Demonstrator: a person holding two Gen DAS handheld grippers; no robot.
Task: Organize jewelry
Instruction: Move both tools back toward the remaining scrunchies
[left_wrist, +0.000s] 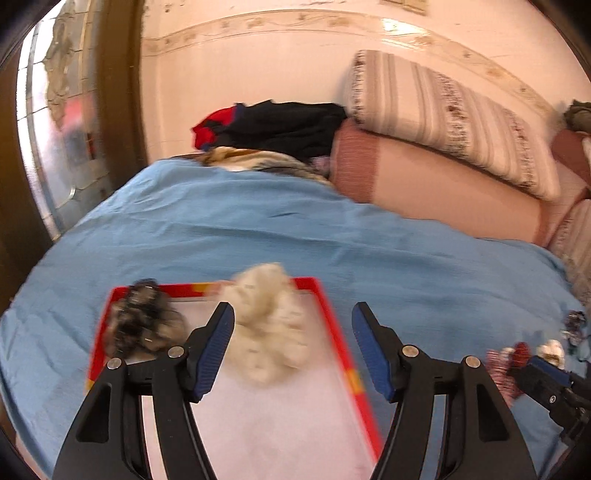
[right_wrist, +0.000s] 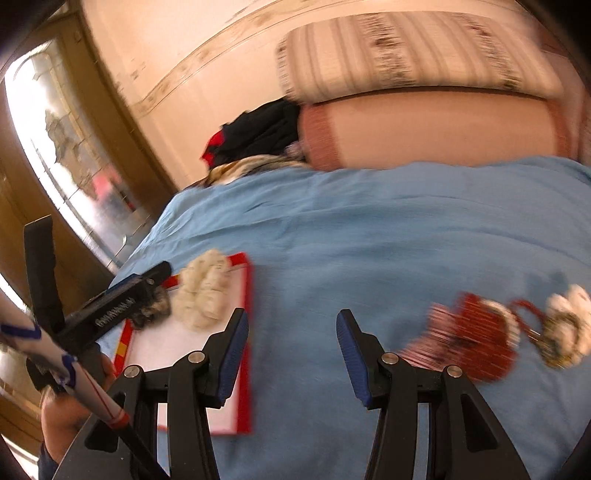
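Observation:
A red-rimmed white tray (left_wrist: 340, 332) lies on the blue bedsheet; it also shows in the right wrist view (right_wrist: 248, 295). In it lie a cream scrunchie (left_wrist: 269, 321) (right_wrist: 203, 291) and a dark mottled scrunchie (left_wrist: 144, 321) (right_wrist: 155, 306). My left gripper (left_wrist: 293, 314) is open and empty just above the tray, near the cream scrunchie. My right gripper (right_wrist: 291, 325) is open and empty over the sheet, right of the tray. A red beaded piece (right_wrist: 476, 336) (left_wrist: 517, 354) and a cream piece (right_wrist: 565, 325) (left_wrist: 552, 352) lie on the sheet to its right.
A small dark jewelry piece (left_wrist: 574, 325) lies at the sheet's right edge. Pink and striped pillows (left_wrist: 443, 118) and a pile of dark and red clothes (left_wrist: 273, 125) sit at the far side by the wall. A mirrored wardrobe door (left_wrist: 62, 147) stands at the left.

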